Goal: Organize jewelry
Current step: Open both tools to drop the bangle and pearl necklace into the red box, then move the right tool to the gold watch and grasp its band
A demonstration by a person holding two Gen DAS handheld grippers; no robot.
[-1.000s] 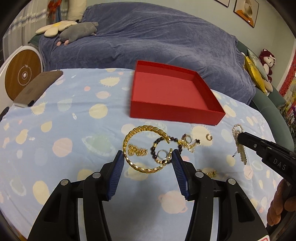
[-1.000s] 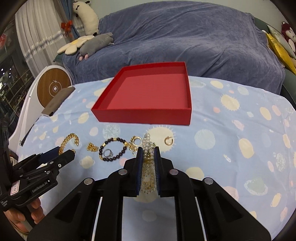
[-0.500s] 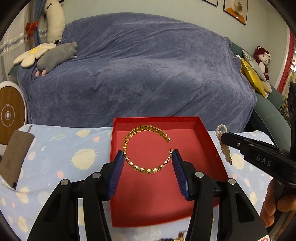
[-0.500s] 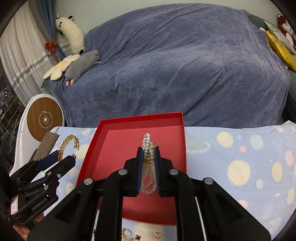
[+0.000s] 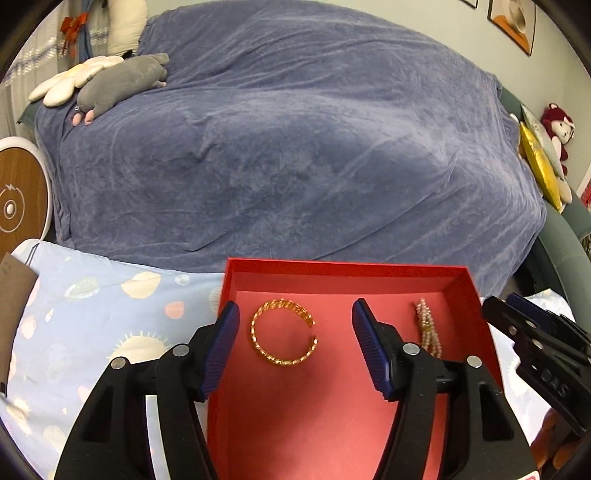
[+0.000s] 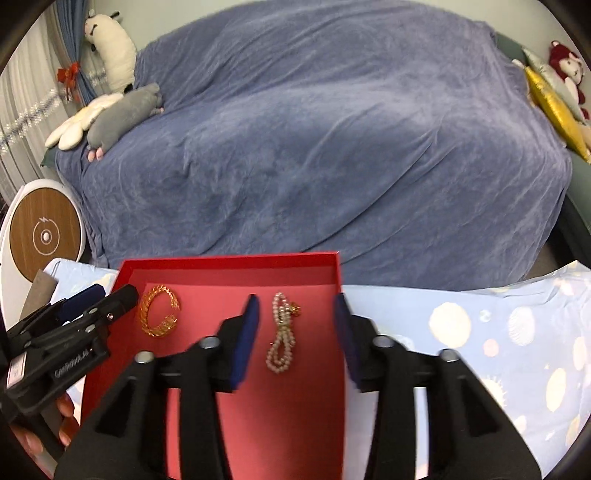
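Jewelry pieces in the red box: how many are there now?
2: a gold bracelet on the left and a pearl strand on the right of the red box; its near end is hidden.

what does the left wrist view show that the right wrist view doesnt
Only the left wrist view shows framed pictures on the wall.

Only the right wrist view shows a white plush toy with dark ears by the curtain, and fingers of the hand carrying the left gripper.

Both show the red box with the gold bracelet and pearl strand lying loose inside, both grippers open, the blue-covered sofa and the grey plush.
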